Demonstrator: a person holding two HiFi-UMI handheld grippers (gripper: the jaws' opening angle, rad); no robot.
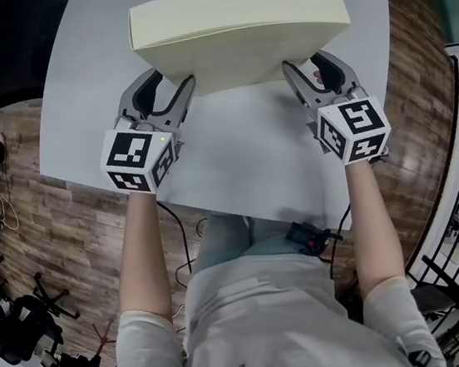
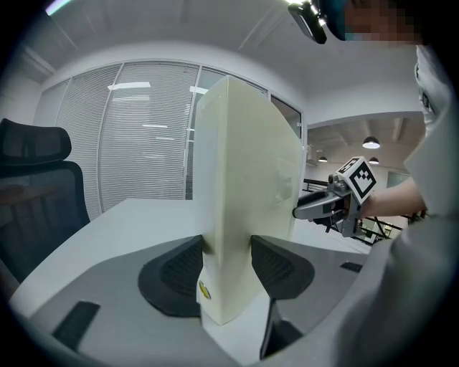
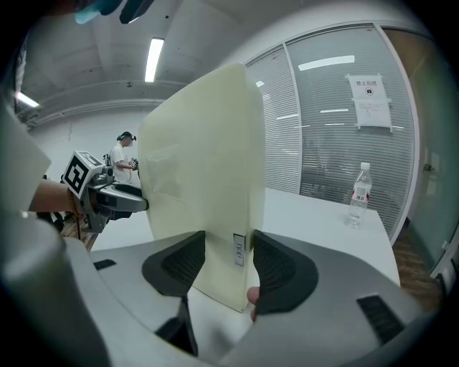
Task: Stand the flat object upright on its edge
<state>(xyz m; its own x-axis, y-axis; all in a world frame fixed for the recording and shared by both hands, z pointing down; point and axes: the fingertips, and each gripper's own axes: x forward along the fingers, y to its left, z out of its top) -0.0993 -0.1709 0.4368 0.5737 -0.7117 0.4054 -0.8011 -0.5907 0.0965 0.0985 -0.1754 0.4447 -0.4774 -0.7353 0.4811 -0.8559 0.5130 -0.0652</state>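
Standing upright, cream slab [image 1: 239, 30] sits clamped in L gripper [image 1: 174, 81] & R gripper [image 1: 304, 64] jaws.

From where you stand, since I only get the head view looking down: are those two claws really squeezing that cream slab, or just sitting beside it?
Observer: In the left gripper view, the left gripper has a pad pressed on each face of the cream slab.
Operator: And the other one?
Observer: The right gripper pinches it too, with a small white label showing between its pads.
Operator: Is it standing straight?
Observer: From the side it rises about upright, lower corner seemingly resting on the white table.
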